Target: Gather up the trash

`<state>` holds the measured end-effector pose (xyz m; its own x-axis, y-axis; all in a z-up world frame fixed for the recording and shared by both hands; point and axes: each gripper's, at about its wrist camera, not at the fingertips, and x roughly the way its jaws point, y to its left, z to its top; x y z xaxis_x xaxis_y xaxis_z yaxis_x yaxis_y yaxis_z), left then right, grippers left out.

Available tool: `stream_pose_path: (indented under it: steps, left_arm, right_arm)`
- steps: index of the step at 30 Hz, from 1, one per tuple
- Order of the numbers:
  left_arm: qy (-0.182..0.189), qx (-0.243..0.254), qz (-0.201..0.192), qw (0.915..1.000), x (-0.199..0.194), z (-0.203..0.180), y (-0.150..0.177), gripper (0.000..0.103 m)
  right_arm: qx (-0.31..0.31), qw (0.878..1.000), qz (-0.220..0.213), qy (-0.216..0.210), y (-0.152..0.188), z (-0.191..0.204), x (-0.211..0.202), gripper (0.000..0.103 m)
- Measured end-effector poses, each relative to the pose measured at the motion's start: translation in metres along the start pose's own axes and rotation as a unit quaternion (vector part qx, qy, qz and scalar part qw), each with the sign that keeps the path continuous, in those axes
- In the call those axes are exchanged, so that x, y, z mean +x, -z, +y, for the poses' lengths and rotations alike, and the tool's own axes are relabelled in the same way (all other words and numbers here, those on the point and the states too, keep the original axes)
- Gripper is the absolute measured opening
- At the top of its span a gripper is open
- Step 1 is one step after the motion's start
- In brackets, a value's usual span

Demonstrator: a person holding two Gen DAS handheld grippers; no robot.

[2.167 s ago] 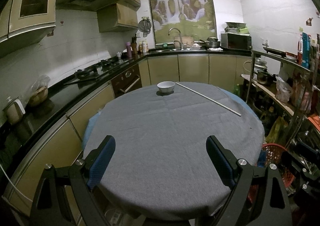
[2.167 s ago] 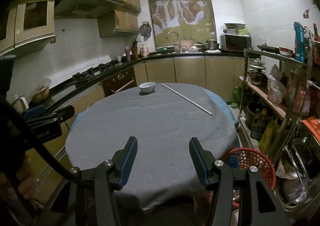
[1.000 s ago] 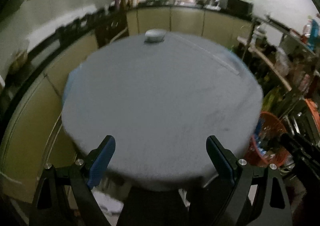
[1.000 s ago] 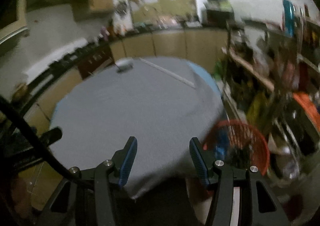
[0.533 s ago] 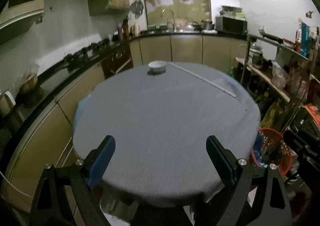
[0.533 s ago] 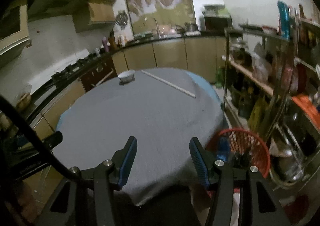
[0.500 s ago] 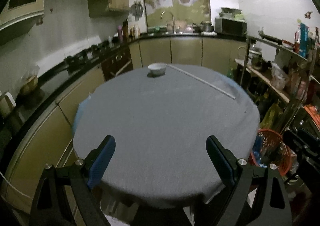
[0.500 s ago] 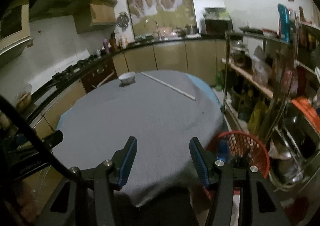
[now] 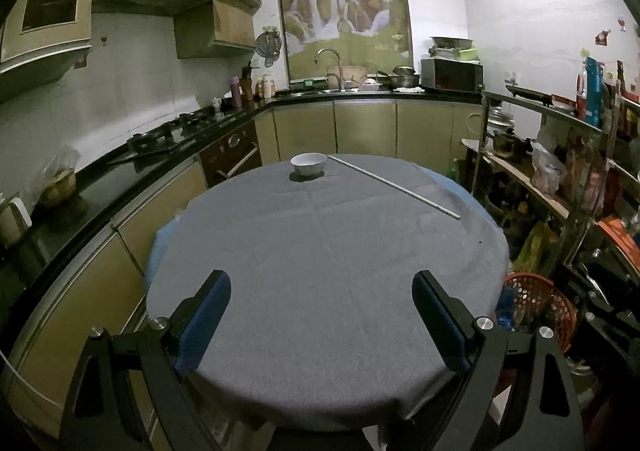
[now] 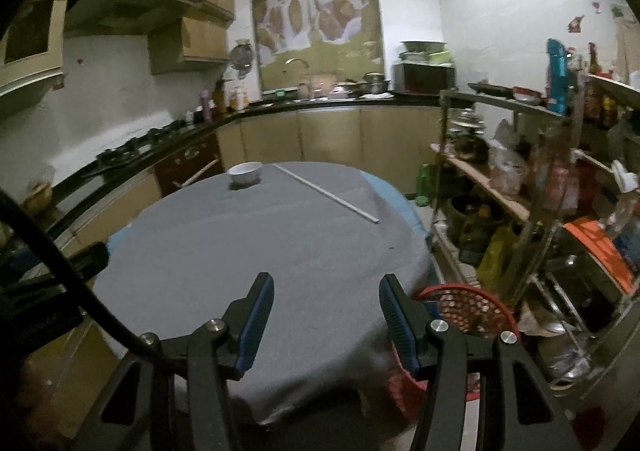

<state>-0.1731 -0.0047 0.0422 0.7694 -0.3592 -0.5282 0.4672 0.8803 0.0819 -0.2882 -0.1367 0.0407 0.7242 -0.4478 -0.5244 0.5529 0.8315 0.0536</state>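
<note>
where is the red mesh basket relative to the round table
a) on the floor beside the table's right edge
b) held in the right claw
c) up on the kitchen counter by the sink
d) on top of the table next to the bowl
a: the red mesh basket sits low beside the right edge of the round table, below its top, and no claw holds it.

Grey tablecloth point(image 9: 320, 251), white bowl point(image 9: 307, 163), red perforated basket point(image 9: 534, 301)
</note>
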Motion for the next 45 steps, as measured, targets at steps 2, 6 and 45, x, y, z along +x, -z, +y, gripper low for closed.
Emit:
stream_pose_path:
  steps: [2,6,45]
  left_arm:
    - [0.002,-0.001,-0.002,1.0,-0.001,0.001,0.0,0.092]
    - [0.003,-0.003,-0.004,1.0,-0.002,0.002,0.0,0.092]
    - [0.004,-0.011,-0.006,0.9999,-0.001,0.004,0.001,0.092]
  right_arm:
    - [0.013,1.0,0.002,0.002,0.0,-0.005,0.0,0.059]
    - [0.024,1.0,0.006,0.002,0.0,-0.012,0.002,0.059]
    - [0.023,1.0,0.015,0.011,0.002,-0.013,0.011,0.059]
